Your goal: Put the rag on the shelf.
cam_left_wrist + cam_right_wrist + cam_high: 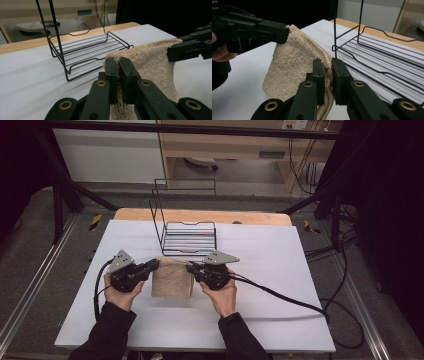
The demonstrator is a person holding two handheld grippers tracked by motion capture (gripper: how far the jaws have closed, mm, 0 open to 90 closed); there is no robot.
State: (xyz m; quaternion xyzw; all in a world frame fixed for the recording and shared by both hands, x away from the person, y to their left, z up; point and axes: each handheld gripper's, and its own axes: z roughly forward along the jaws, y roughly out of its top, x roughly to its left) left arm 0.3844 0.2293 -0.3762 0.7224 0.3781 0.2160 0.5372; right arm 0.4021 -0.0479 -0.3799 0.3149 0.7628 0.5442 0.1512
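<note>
done: left claw [154,265] and right claw [192,266] each clamped on a top corner of towel [172,279], hanging just before wire rack [187,239] | left: probably loading towel into rack

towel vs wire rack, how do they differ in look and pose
The towel is beige, soft and fuzzy; the wire rack is black, stiff and see-through. The towel hangs from the left gripper and right gripper, one top corner each; the rack stands untouched behind it. Both are over the white table.
</note>
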